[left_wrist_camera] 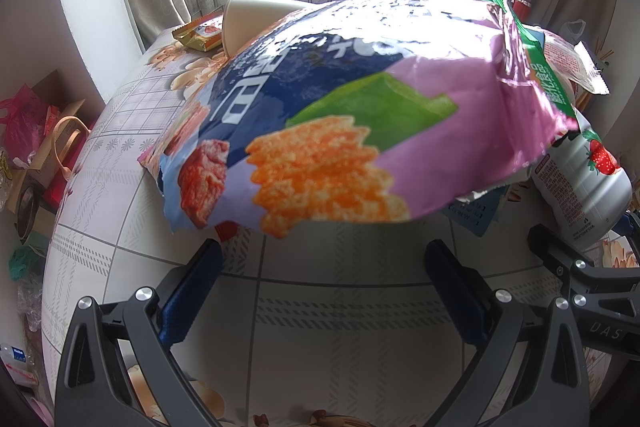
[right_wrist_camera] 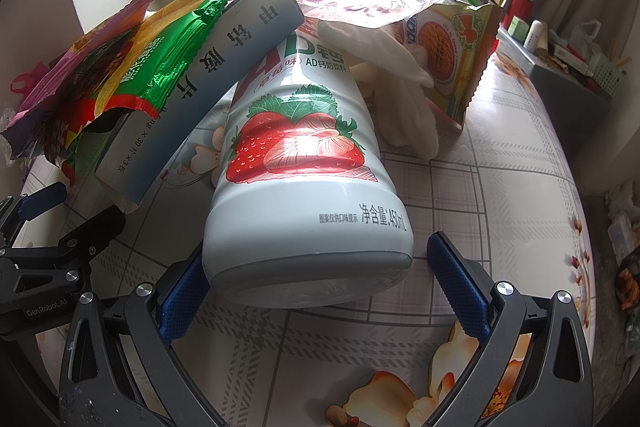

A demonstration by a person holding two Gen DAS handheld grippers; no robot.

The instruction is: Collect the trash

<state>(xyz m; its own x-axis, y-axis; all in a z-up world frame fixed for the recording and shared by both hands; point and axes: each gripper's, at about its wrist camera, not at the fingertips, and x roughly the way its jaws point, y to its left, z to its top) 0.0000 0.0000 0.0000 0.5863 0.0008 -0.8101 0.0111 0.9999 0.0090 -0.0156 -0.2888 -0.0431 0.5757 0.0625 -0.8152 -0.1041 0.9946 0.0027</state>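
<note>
The left gripper (left_wrist_camera: 322, 267) had its jaws spread wide apart, with nothing between the blue pads (left_wrist_camera: 192, 291). A large purple-and-blue snack bag (left_wrist_camera: 360, 107) filled the left wrist view from 9 to 2 o'clock, just beyond the fingertips; whether it touched them could not be determined. A cream paper cup (left_wrist_camera: 244, 19) lay on its side behind the bag at 11 o'clock, next to a gold wrapper (left_wrist_camera: 200, 35) on the floral tablecloth (left_wrist_camera: 320, 327).

The right gripper (right_wrist_camera: 316, 271) also had its jaws apart. A white strawberry milk bottle (right_wrist_camera: 308, 187) lay on its side with its base between the pads; the left pad (right_wrist_camera: 180, 299) was at or against the base, while the right pad (right_wrist_camera: 456, 287) stood clear of it. A grey-blue medicine box (right_wrist_camera: 208, 83) leaned against the bottle at 10 o'clock, with a green wrapper (right_wrist_camera: 168, 55) draped over it. At 1 o'clock, a white cloth (right_wrist_camera: 404, 95) and a yellow biscuit packet (right_wrist_camera: 452, 55) lay beside the bottle neck. The bottle (left_wrist_camera: 580, 187) appeared at 3 o'clock in the left wrist view, beneath the edge of the snack bag.
</note>
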